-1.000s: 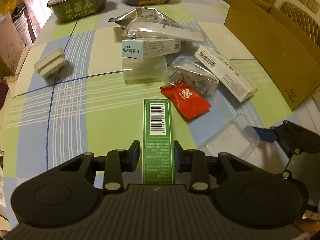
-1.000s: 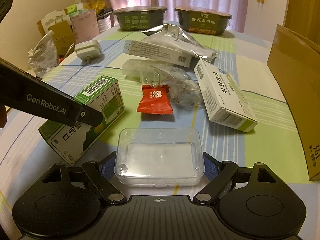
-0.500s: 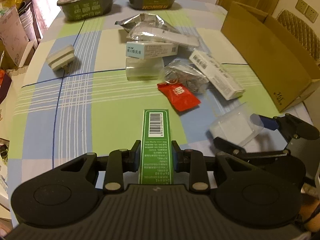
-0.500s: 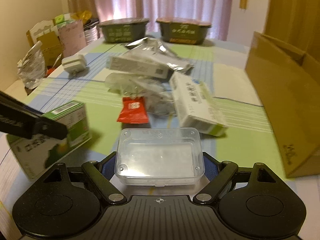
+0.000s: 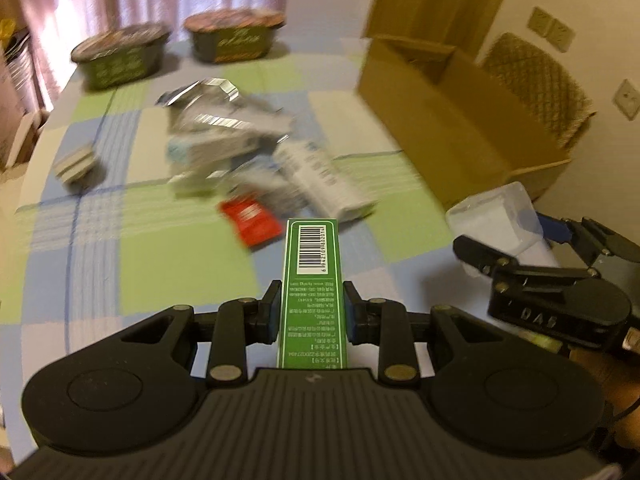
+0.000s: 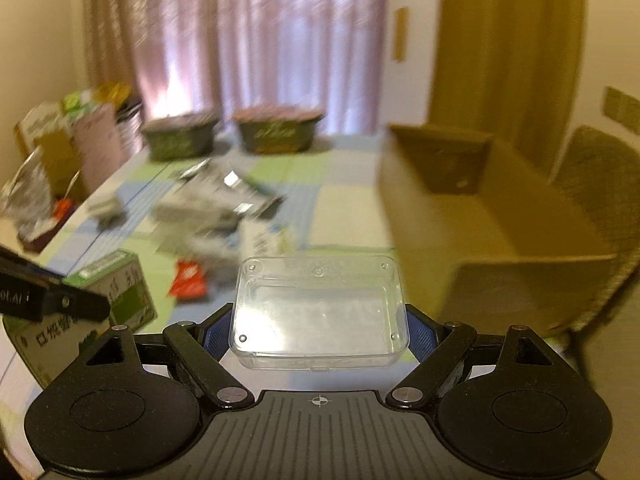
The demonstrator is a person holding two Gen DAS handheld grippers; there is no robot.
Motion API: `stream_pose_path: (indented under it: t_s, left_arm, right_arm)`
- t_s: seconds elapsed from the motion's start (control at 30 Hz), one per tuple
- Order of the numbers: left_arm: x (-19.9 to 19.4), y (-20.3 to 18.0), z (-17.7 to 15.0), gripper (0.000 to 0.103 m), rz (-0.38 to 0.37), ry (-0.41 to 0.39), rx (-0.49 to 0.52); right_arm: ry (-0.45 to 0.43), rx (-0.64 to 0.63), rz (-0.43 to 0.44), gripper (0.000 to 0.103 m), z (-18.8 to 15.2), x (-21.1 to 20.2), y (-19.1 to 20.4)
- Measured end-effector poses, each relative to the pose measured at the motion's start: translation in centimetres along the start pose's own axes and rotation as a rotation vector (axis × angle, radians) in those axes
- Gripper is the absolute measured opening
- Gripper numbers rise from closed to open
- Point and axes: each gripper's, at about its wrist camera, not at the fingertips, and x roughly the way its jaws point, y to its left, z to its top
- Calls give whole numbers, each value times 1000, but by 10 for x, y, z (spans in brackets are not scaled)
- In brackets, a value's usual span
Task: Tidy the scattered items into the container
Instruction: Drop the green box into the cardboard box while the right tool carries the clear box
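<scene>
My left gripper point(image 5: 311, 308) is shut on a narrow green box point(image 5: 313, 280) with a barcode, held above the checked tablecloth. My right gripper point(image 6: 319, 322) is shut on a clear plastic case point(image 6: 320, 308), also raised off the table. In the left wrist view the clear plastic case point(image 5: 492, 216) shows at right, near the open cardboard box point(image 5: 460, 120). The right wrist view shows the green box point(image 6: 120, 292) at lower left and the cardboard box point(image 6: 492, 220) ahead to the right. Both views are blurred.
A pile remains mid-table: a red sachet point(image 5: 250, 220), a white carton point(image 5: 324, 180), silver foil packets point(image 5: 208, 100), a white plug adapter point(image 5: 74, 164). Two dark food tubs point(image 5: 120, 56) stand at the far edge. A woven chair point(image 5: 536, 88) is behind the box.
Both grippers have lifted their items off the table and tilted up, swinging toward the cardboard box on the right. The table pile now looks farther away.
</scene>
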Motion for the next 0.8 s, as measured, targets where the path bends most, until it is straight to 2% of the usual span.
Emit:
stream_pose_path:
  t_s: [0.2, 0.4, 0.63, 0.8]
  left_arm:
    - [2, -59, 44, 25, -89, -67, 77]
    - [22, -119, 96, 25, -176, -113, 153]
    - [63, -160, 139, 25, -253, -109, 162]
    - [91, -178, 155, 25, -266, -93, 189]
  right_arm:
    - [-86, 79, -89, 87, 37, -26, -69]
    - [-128, 108, -162, 87, 66, -22, -125]
    - [-121, 144, -214, 87, 70, -11, -167]
    - [-106, 164, -234, 87, 68, -3, -189]
